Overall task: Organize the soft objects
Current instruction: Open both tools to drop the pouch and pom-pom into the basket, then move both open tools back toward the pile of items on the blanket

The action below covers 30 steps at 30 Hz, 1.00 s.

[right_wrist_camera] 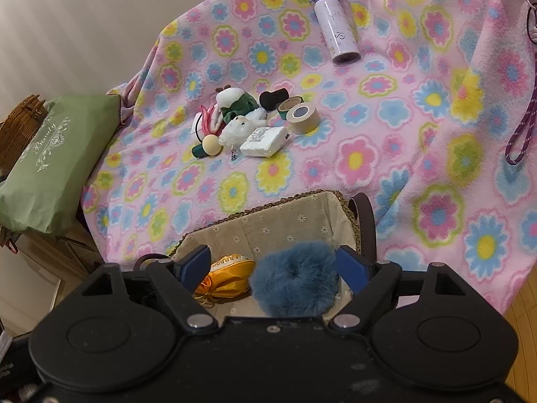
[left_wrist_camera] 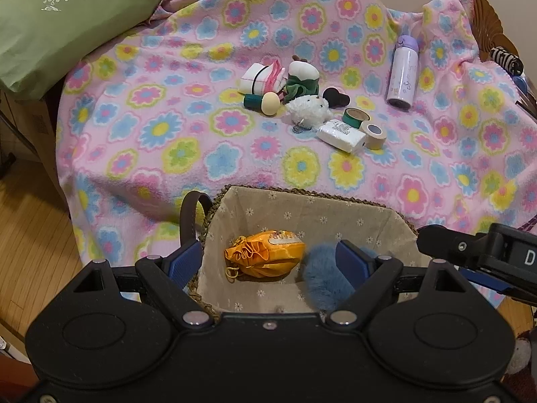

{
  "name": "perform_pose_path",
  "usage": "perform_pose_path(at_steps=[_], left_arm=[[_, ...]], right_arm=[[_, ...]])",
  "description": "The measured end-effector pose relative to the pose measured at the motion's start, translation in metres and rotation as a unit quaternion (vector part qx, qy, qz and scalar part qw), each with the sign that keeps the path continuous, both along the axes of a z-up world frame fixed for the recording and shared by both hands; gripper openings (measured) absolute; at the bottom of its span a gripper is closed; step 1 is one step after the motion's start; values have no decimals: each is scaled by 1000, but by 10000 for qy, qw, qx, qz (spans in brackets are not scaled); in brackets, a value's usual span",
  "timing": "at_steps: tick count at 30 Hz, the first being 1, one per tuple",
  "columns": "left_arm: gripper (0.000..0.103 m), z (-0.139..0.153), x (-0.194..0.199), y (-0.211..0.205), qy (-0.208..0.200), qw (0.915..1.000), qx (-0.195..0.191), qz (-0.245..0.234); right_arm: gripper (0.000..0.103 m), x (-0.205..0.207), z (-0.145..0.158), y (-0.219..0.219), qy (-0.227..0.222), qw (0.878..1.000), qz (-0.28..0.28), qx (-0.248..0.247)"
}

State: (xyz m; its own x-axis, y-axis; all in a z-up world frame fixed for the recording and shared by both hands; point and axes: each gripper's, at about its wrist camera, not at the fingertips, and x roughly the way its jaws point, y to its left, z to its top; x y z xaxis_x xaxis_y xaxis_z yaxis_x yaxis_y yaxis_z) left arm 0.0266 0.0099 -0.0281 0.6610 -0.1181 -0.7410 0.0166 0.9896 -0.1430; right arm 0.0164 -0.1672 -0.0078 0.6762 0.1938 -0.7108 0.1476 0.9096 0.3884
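- Here, above the lined wicker basket (left_wrist_camera: 335, 211), we held both grippers, their blue pads spread wide and neither one clamping anything.
- Our left gripper (left_wrist_camera: 268, 262) hung over the basket's mouth, one finger (left_wrist_camera: 186, 260) outside the rim beside the dark handle (left_wrist_camera: 189, 215), the other inside it.
- Our right gripper (right_wrist_camera: 273, 265) hovered with a fluffy blue scrunchie (right_wrist_camera: 295, 277) showing between its fingers; whether the pads touched the fur, we could not tell.
- An orange drawstring pouch (left_wrist_camera: 265, 258) lay on the basket's floor, just beside the blue scrunchie (left_wrist_camera: 324, 275).
- On the pink floral fleece blanket (left_wrist_camera: 167, 134) farther back, we saw a small cluster: a white fluffy plush (left_wrist_camera: 308, 109), a green-and-white plush (left_wrist_camera: 302, 77), a folded white-and-pink cloth bound by a black band (left_wrist_camera: 263, 79), and a black round-ended item (left_wrist_camera: 335, 97).
- Touching that cluster lay a wooden-headed tool with a green handle (left_wrist_camera: 263, 102), a green tape roll (left_wrist_camera: 355, 116), a beige tape roll (left_wrist_camera: 374, 134) and a white tissue pack (left_wrist_camera: 340, 134).
- A lilac bottle (left_wrist_camera: 402, 72) lay well apart on its side, and a green pillow printed "Beauty" (left_wrist_camera: 57, 23) sat at the blanket's edge.
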Motion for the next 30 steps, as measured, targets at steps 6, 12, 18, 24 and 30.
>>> perform_pose_path(at_steps=[6, 12, 18, 24, 30], left_arm=[[83, -1, 0, 0, 28, 10000, 25, -19], [84, 0, 1, 1, 49, 10000, 65, -37], [84, 7, 12, 3, -13, 9997, 132, -194], [84, 22, 40, 13, -229, 9993, 245, -165], [84, 25, 72, 15, -290, 9985, 425, -187]], right_arm=[[88, 0, 0, 0, -3, 10000, -9, -20], [94, 4, 2, 0, -100, 9997, 73, -220], [96, 17, 16, 0, -548, 9954, 309, -716], [101, 31, 45, -5, -1485, 9793, 100, -1369], [103, 67, 48, -20, -1409, 9790, 116, -1467]])
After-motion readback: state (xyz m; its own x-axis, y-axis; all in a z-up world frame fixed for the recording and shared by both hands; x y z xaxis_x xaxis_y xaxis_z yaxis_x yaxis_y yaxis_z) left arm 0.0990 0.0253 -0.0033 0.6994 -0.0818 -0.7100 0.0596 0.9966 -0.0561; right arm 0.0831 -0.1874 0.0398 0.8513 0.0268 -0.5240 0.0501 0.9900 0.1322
